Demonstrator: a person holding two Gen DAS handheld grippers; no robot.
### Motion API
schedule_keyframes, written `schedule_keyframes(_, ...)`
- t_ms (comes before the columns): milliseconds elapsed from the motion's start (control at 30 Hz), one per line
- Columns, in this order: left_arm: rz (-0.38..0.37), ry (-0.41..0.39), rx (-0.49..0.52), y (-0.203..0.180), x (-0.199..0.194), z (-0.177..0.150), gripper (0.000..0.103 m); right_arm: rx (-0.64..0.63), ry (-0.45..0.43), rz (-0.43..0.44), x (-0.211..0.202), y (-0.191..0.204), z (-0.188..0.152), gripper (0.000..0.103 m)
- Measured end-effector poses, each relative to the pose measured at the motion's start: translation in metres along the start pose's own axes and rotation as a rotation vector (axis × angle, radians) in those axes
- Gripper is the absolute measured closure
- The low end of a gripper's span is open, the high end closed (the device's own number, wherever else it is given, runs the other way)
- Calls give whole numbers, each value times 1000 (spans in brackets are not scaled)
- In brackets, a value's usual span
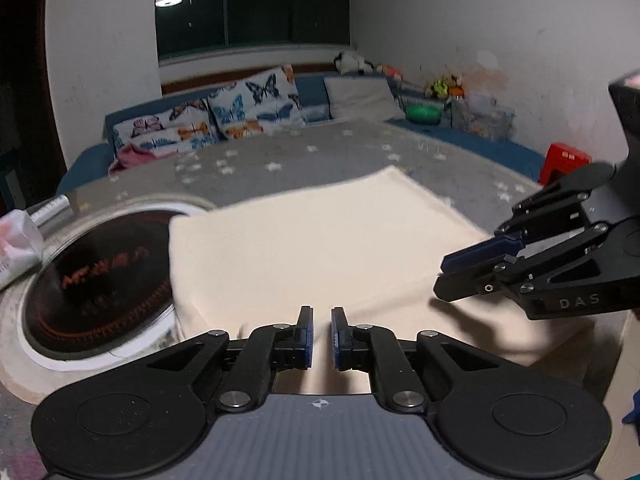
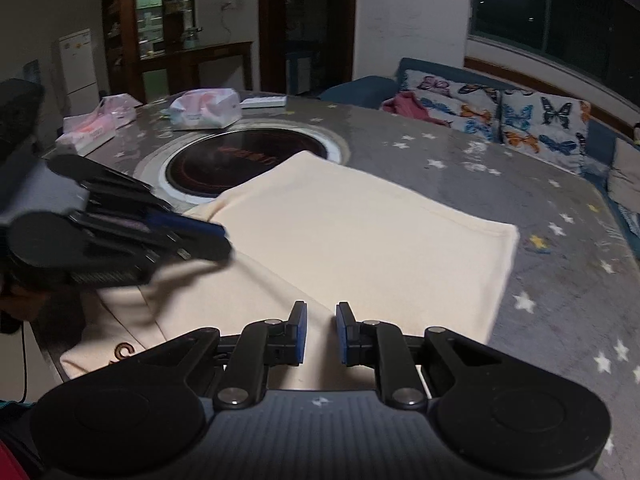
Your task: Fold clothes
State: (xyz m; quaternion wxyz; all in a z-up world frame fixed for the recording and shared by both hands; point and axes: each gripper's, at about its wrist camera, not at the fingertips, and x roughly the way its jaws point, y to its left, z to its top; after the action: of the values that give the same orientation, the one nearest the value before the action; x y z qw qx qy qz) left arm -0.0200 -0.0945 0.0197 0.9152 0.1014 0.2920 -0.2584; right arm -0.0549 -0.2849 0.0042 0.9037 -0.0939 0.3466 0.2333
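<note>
A cream garment (image 1: 320, 240) (image 2: 360, 232) lies folded flat on the grey star-patterned table (image 1: 320, 152) (image 2: 520, 184), with one layer doubled over the lower one. A small brown mark shows on its near left corner in the right wrist view. My left gripper (image 1: 322, 312) (image 2: 224, 240) hovers over the garment's near edge, shut, with nothing between its fingers. My right gripper (image 2: 321, 306) (image 1: 442, 276) is beside it over the right part of the cloth, also shut and empty. Neither holds the fabric.
A round black cooktop (image 1: 104, 276) (image 2: 240, 160) is set into the table, partly under the garment's far left corner. Tissue packs (image 2: 206, 110) (image 2: 96, 126) and a white remote (image 2: 264, 101) lie beyond it. A sofa with butterfly pillows (image 1: 248, 104) (image 2: 520, 116) runs behind, with a red stool (image 1: 564, 160) nearby.
</note>
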Motion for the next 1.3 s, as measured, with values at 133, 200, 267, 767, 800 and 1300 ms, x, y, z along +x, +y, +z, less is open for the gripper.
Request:
schedule_keyframes(133,-9,-2,-20,5,-6,-3,91,-50,21,-2,6,7,-2,88)
schedule_keyframes(200,-13,-19,-19,6,-18,-4,91,-59,20,7,-1,10,-2,88)
schedule_keyframes(267,-26,-26,-5,4,-28,-7,91,-80,25,16,-10,14,-5,88)
schedule_keyframes(767,-26,-4,14,0,-58,-33,85,-116,43,17,-53,36,-31,87)
schedule_keyframes(800,-15,8,2,3,-55,-35,85,-100,49,9,-53,33,-34,87)
schedule_keyframes(1300,-46,-12,91,-7,-105,-50,70,10,61,-46,-71,17,-62,87)
